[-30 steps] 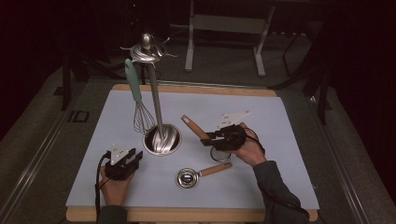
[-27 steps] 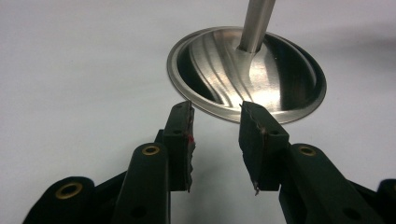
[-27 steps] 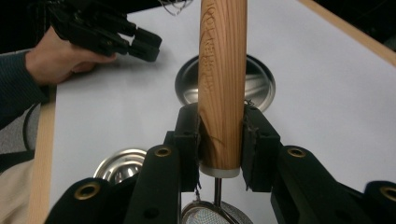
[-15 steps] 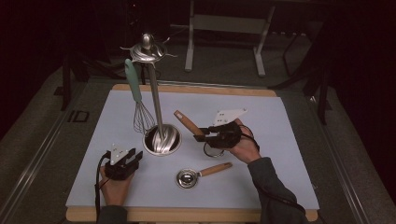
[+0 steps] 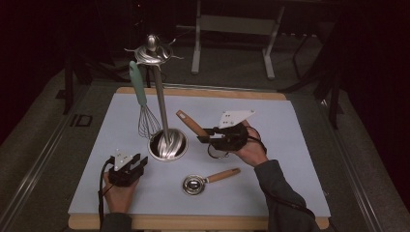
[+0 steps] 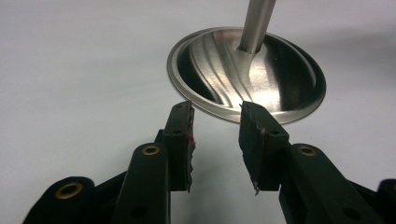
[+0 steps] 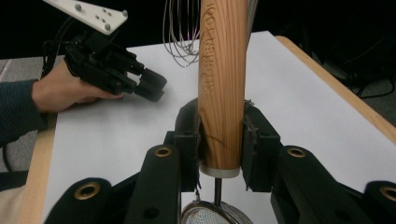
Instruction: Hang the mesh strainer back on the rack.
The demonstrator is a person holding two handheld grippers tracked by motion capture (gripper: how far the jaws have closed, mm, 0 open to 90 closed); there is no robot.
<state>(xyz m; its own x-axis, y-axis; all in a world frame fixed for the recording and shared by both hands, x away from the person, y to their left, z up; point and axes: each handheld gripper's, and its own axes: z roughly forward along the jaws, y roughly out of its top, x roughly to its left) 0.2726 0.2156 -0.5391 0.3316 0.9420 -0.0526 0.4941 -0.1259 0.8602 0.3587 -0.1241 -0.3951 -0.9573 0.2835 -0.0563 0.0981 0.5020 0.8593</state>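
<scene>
The right gripper (image 7: 219, 135) has its black fingers (image 7: 187, 135) pressed against both sides of a round wooden handle (image 7: 223, 79), clamping it near the end where a thin metal stem leads to a small fine-mesh strainer (image 7: 215, 215) at the bottom edge of the right gripper view. In the high view the wooden handle (image 5: 189, 123) slants up and to the left from the right gripper (image 5: 205, 137), raised off the desk, just to the right of the stand.

The left gripper (image 6: 215, 140) has its fingers (image 6: 183, 140) partly apart with nothing between them; they point at the rim of the round polished steel base (image 6: 280, 88) of the utensil stand, close to it but not touching. In the high view the left gripper (image 5: 138, 163) rests on the white desk (image 5: 290, 159) just to the lower left of that base (image 5: 168, 146).

A steel pole (image 5: 161, 108) rises from the base to a crown of hooks (image 5: 152, 50), from which hangs a wire whisk with a pale green handle (image 5: 139, 94). A small steel measuring cup with a wooden handle (image 5: 205, 181) lies on the desk between the two hands.
</scene>
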